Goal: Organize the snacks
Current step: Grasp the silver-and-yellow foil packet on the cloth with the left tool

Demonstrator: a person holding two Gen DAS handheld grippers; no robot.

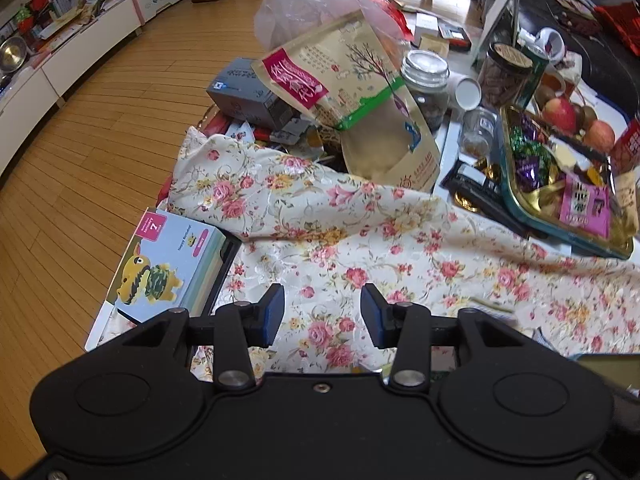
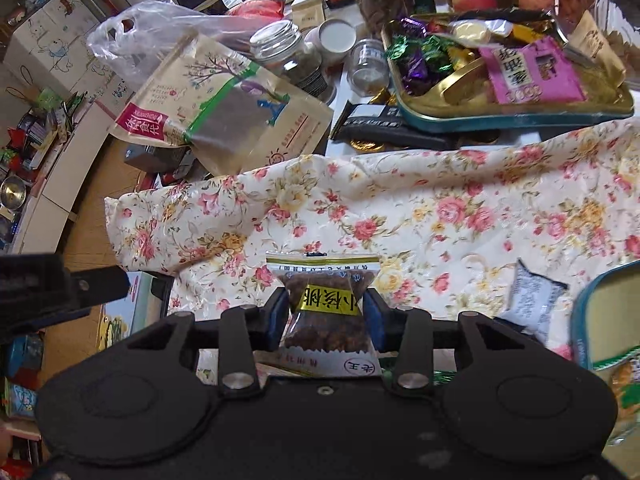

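My right gripper [image 2: 326,312] is shut on a small clear walnut snack packet [image 2: 326,308] with a yellow label, held above the floral cloth [image 2: 400,216]. My left gripper [image 1: 322,314] is open and empty over the same cloth [image 1: 360,232]. A teal tin tray [image 2: 516,116] with a gold inside holds wrapped candies and a pink snack packet [image 2: 528,74] at the far right; it also shows in the left wrist view [image 1: 520,208]. A white snack packet [image 2: 532,300] lies on the cloth at right.
A large beige zip pouch [image 1: 360,92] leans on a grey box [image 1: 244,92]. Glass jars [image 1: 426,80], apples [image 1: 560,114] and a plastic bag [image 1: 316,0] crowd the back. A toy box [image 1: 168,264] sits at the table's left edge. Another teal tin [image 2: 608,320] is at right.
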